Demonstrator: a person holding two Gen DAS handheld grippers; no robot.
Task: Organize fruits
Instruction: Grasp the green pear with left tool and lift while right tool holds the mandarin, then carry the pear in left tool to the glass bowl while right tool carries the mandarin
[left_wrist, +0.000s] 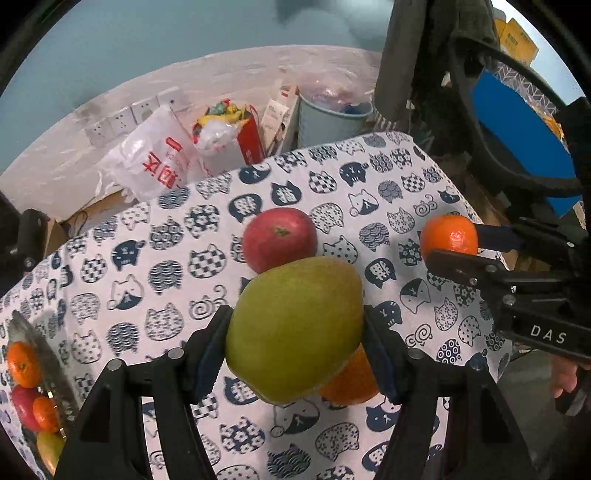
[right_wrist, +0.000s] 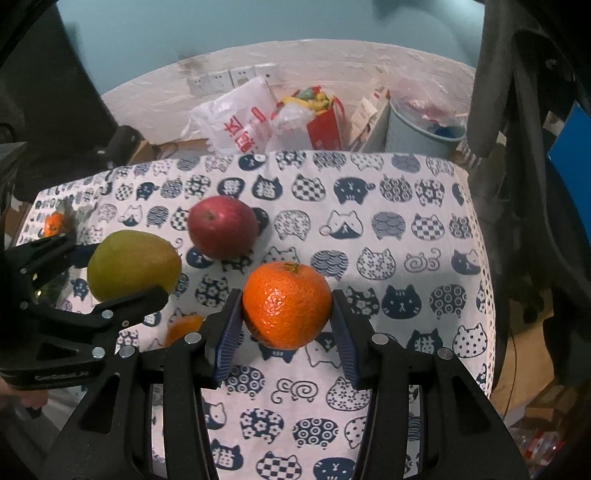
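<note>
Table (right_wrist: 369, 236) under my grippers is covered by a white cloth (left_wrist: 155, 280) printed all over with navy cat faces and spiral motifs. The cloth hangs over the far edge and the right edge.

Resting directly on the cloth: one red apple (right_wrist: 221, 227), stem dimple up, near the middle. One orange (left_wrist: 351, 384), nearer to me, mostly hidden from my left camera; only a sliver shows from my right. At the left edge sits a glass plate (left_wrist: 55, 373) holding two small oranges, a red fruit and a green-yellow one, packed touching each other.
</note>
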